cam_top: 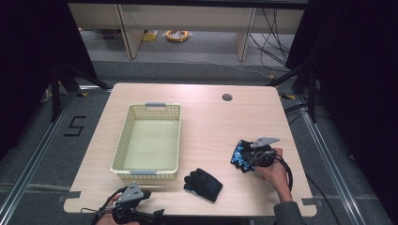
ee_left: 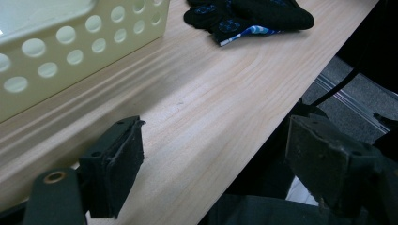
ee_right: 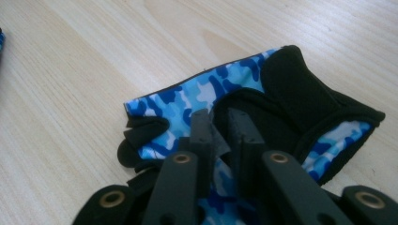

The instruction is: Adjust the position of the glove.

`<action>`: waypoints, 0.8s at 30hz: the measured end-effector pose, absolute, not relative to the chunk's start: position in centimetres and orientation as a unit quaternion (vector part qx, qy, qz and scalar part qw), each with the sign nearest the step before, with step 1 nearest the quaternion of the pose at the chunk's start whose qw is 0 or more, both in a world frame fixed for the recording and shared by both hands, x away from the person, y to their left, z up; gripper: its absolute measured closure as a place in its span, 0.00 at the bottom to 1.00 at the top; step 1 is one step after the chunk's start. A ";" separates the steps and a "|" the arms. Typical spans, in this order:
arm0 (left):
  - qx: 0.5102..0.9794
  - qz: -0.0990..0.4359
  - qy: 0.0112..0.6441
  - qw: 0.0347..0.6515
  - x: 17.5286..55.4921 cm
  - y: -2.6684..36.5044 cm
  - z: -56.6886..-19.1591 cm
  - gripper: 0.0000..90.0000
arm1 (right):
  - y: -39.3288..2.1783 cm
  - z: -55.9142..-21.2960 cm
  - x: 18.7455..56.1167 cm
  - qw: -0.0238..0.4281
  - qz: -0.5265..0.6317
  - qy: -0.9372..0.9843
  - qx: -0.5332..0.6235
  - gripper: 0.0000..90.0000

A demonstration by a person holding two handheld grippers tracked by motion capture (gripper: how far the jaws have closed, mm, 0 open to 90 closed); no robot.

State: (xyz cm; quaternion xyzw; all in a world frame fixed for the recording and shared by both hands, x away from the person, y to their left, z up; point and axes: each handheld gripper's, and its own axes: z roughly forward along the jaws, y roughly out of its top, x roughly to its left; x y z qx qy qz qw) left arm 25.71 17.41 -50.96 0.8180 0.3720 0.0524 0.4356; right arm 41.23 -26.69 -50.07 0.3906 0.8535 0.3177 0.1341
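Observation:
A blue camouflage glove (cam_top: 240, 154) with black padding lies on the right side of the wooden table (cam_top: 211, 117). My right gripper (cam_top: 256, 157) is down on it. In the right gripper view the jaws stand nearly together, and the right gripper (ee_right: 219, 117) is shut on a fold of the glove's (ee_right: 291, 89) fabric. A second, black glove (cam_top: 203, 184) lies near the front edge, and its blue trim shows in the left gripper view (ee_left: 253, 14). My left gripper (cam_top: 141, 194) rests at the front left corner. The left gripper (ee_left: 216, 126) is open, with bare table between its jaws.
A cream perforated basket (cam_top: 121, 140) with grey handles stands left of centre, its wall (ee_left: 70, 42) close to my left gripper. A round cable hole (cam_top: 227, 97) sits at the back right of the table. Black curtains and metal floor rails flank both sides.

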 end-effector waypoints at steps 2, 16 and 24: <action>0.818 0.053 0.371 0.436 25.7 17.4 -50.9 0.21 | -26.5 -49.9 41.1 0.127 0.318 0.849 0.403 0.98; 0.812 0.048 0.379 0.441 25.6 17.5 -50.9 0.21 | -27.5 -46.4 39.5 0.143 0.434 0.782 0.424 0.99; 0.817 0.043 0.377 0.435 25.7 17.7 -50.7 0.21 | -27.2 -44.4 37.7 0.140 0.472 0.764 0.417 0.99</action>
